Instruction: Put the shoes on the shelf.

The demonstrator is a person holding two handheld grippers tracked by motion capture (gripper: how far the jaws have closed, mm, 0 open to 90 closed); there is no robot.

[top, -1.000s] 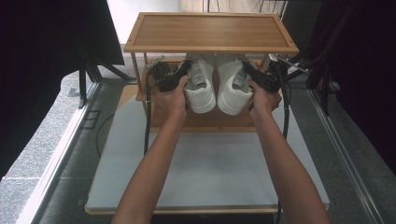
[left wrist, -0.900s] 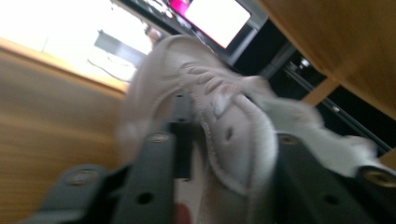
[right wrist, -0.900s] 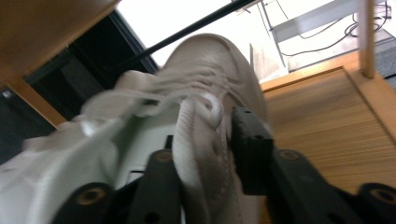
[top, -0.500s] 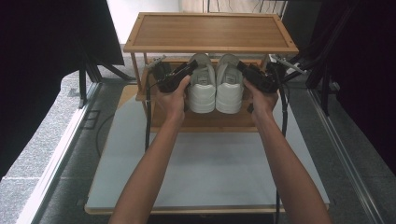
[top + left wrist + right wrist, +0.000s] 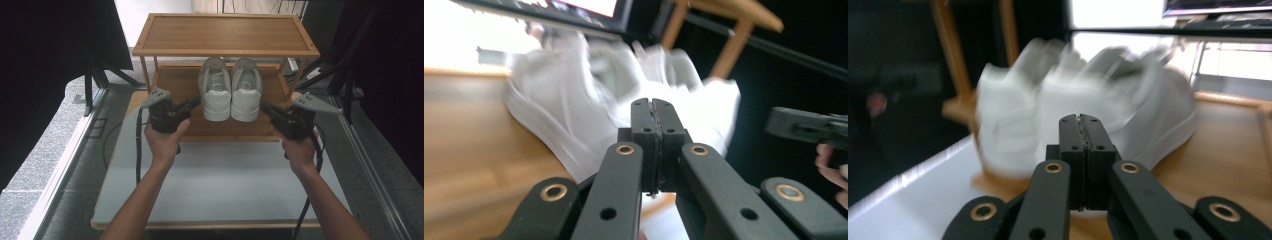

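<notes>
A pair of white sneakers, left shoe [image 5: 215, 92] and right shoe [image 5: 246, 92], stands side by side on the lower shelf [image 5: 175, 82] of a wooden rack, heels toward me. My left gripper [image 5: 196, 101] sits just left of the shoes, clear of them. Its jaws have just been closing and are shut with nothing between them [image 5: 653, 102]. My right gripper [image 5: 263, 105] is just right of the pair; its jaws have also just been closing and are shut on nothing [image 5: 1079, 119]. The sneakers [image 5: 574, 115] [image 5: 1073, 95] look blurred beyond each gripper's jaws.
The rack's top shelf [image 5: 225, 32] overhangs the toes of the shoes. A white tabletop [image 5: 225, 175] spreads in front of the rack under my forearms. Dark stands and cables flank the table on both sides.
Both grippers were against the outer sides of the sneakers; they have let go, drawn outward and back toward me, and their jaws have shut. The shoes stay on the lower shelf.
</notes>
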